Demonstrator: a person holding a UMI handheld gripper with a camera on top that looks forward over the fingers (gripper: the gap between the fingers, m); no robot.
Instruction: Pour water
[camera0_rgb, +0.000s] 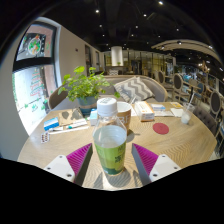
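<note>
The round wooden bench carries everything here. At its far side stands a potted plant, with books or boxes beside it, a red coaster nearer, and blue items to one side. A paper cup sits just beyond the bottle, which is upright, capped in white, with a green label. The bottle stands between the fingers of the hand-held gripper; whether the pads actually press it I cannot tell. Judging by this, pouring has not begun: the bottle looks capped and untilted.
</note>
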